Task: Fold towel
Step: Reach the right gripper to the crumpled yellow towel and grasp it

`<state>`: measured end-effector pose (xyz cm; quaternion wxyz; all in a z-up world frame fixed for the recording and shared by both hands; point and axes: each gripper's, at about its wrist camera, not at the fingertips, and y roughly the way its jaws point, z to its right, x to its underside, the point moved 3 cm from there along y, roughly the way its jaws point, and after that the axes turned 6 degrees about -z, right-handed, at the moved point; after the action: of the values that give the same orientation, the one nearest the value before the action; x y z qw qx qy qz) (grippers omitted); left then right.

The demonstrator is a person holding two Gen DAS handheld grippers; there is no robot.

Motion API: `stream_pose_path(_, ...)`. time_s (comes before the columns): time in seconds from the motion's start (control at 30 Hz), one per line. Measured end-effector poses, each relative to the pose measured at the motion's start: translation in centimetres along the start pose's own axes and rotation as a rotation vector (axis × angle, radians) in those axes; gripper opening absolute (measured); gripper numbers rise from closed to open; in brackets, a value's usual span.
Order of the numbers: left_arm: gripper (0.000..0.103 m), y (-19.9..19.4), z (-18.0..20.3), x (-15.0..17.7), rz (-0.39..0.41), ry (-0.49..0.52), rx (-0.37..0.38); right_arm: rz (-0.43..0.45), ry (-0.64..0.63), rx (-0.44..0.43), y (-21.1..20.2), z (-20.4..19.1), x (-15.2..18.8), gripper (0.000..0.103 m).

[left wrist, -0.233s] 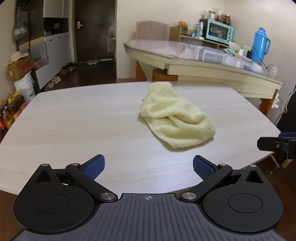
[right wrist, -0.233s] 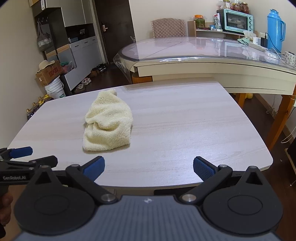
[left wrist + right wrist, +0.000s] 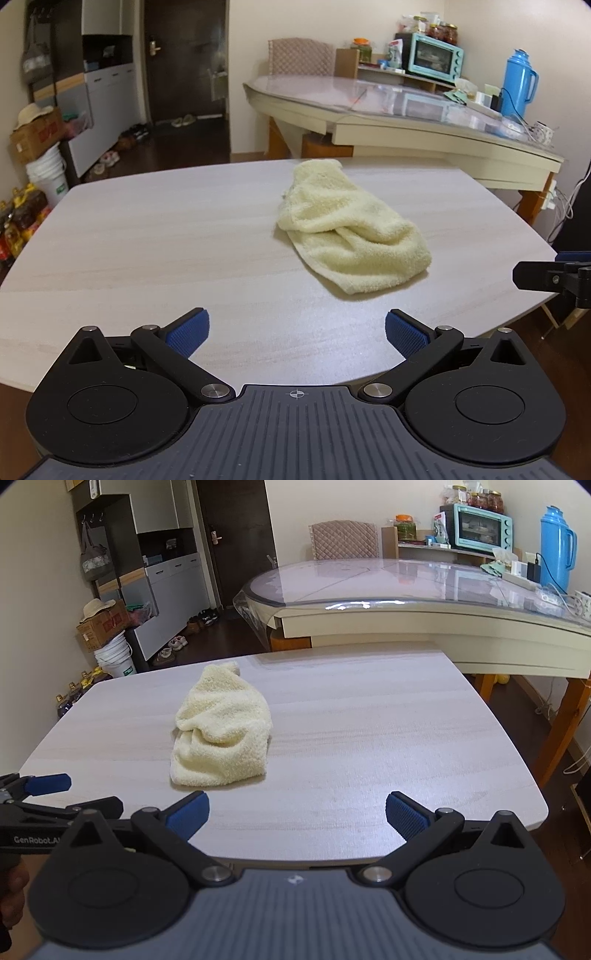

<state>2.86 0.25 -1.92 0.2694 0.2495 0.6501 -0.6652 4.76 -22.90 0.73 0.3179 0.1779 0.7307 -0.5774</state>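
A pale yellow towel lies crumpled in a heap on the light wood table, ahead and to the right in the left wrist view. In the right wrist view the same towel sits ahead and to the left on the table. My left gripper hovers over the table's near edge, open and holding nothing. My right gripper is also open and holds nothing, near the front edge. The left gripper's fingers show at the left edge of the right wrist view.
A larger glass-topped table stands behind, carrying a teal oven and a blue thermos. A chair sits behind it. Cabinets, a white bucket, a cardboard box and bottles line the left wall.
Both grippers have edged slightly toward the table; the towel lies as before and both stay open.
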Motion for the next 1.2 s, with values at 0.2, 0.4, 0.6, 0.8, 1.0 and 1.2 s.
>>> stream_pose_path(0.2,0.103,0.3,-0.3,-0.4,-0.004,0.007,-0.028,-0.010,-0.018,-0.001,0.5,-0.4,-0.7,0.103)
stream_pose_path(0.4,0.103,0.3,-1.3,-1.0,0.006,0.005,-0.057,0.024,-0.044,-0.036,0.8,-0.5,-1.5,0.103)
stream_pose_path(0.6,0.103,0.4,-2.7,-1.9,0.018,0.000,-0.091,0.063,-0.142,-0.028,2.2,-2.7,-3.8,0.103)
stream_pose_path(0.8,0.103,1.1,-4.5,-2.3,0.015,-0.028,-0.102,0.100,-0.262,-0.046,4.3,-5.9,-6.0,0.103)
stream_pose_path(1.0,0.103,2.3,-6.7,-2.1,0.003,-0.062,-0.118,0.104,-0.402,-0.051,6.9,-9.6,-7.1,0.098)
stream_pose_path(1.2,0.103,3.1,-8.9,-1.8,-0.003,-0.104,-0.118,0.077,-0.533,-0.049,10.0,-13.5,-7.1,0.086)
